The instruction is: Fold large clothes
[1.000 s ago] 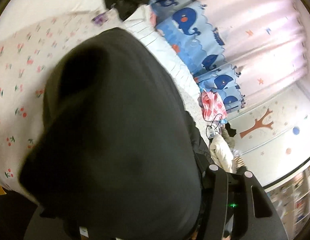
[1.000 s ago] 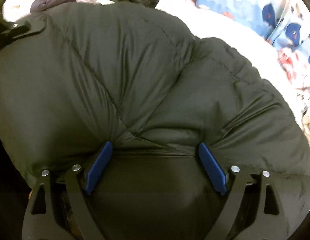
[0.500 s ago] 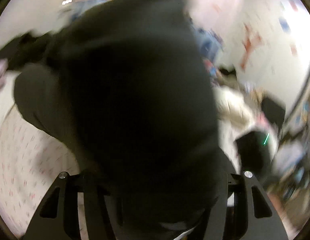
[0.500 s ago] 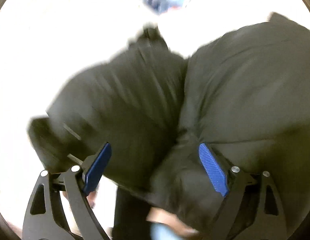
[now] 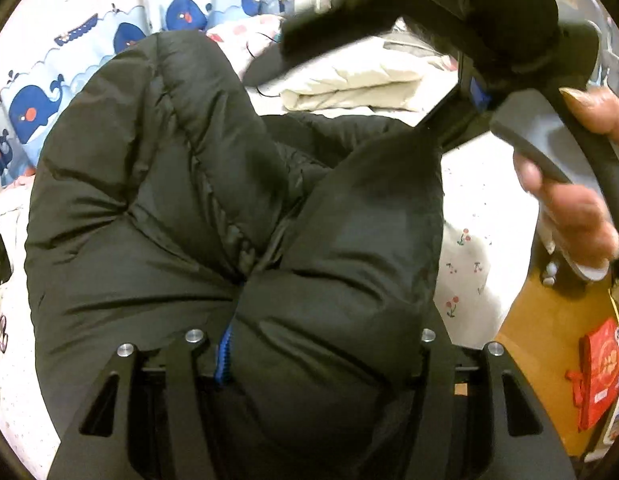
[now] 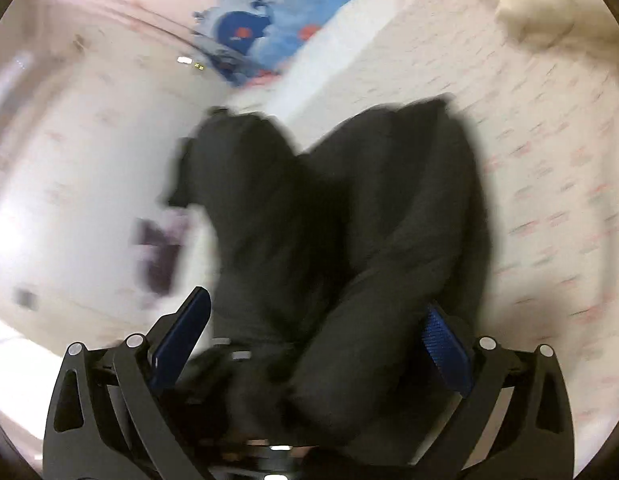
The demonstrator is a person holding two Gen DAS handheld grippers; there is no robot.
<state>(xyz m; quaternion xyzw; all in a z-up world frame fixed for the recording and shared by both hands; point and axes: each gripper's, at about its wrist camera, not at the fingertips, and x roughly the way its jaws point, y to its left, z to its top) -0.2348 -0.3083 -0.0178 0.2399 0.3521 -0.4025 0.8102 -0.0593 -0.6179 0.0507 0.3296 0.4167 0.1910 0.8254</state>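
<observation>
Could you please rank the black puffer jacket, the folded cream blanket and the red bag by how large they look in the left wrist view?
1. Black puffer jacket, filling most of the frame, though nearness to the camera inflates it.
2. Folded cream blanket, farther back on the bed.
3. Red bag, small at the right edge.

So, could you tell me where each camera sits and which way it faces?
Left wrist: on the left gripper, looking down along its fingers at the black puffer jacket bunched between them; the person's right hand shows.
Right wrist: on the right gripper, tilted down over the bed sheet; its jaws have just been opening, jacket between.
Shared: jacket, sheet, whale-print fabric.
</observation>
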